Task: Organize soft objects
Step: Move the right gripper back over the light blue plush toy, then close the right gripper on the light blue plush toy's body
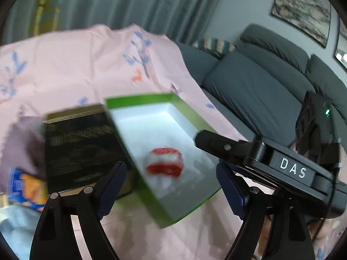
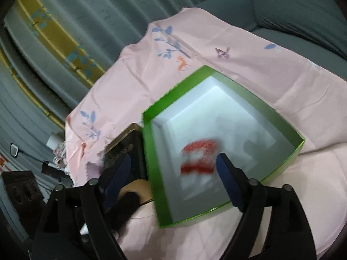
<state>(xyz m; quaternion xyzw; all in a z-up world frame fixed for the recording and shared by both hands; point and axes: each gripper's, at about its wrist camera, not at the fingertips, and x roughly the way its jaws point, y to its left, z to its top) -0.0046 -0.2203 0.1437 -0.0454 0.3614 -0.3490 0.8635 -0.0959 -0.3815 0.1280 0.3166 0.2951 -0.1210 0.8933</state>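
Room: living room, grey sofa (image 1: 256, 82) and grey curtains (image 1: 130, 2) behind a table draped in a pink printed cloth (image 1: 71, 69).
Landmark: green box (image 1: 195, 119), lid off, white inside, standing on the cloth — all places below are read from it.
Soft object: red-and-white rolled item (image 1: 166, 162), blurred, probably a folded sock or small knit; it lies on the box floor near the middle, touching no wall.
Left gripper (image 1: 171, 192): jaws spread wide, nothing between the pads; it hangs over the box's near edge, angled down at the roll.
Right gripper (image 2: 173, 182): jaws likewise apart and empty, poised over the box's near side; the roll shows just past its fingertips, whether touching I cannot tell.
Beside the box: dark patterned tin (image 1: 80, 149) against its left wall; beyond that a blue-orange packet (image 1: 26, 188).
Reading: the roll seems placed in the box as its sorted home — both grippers open because it is released, not held.
Left to do: other soft items, if any, are not clear here.
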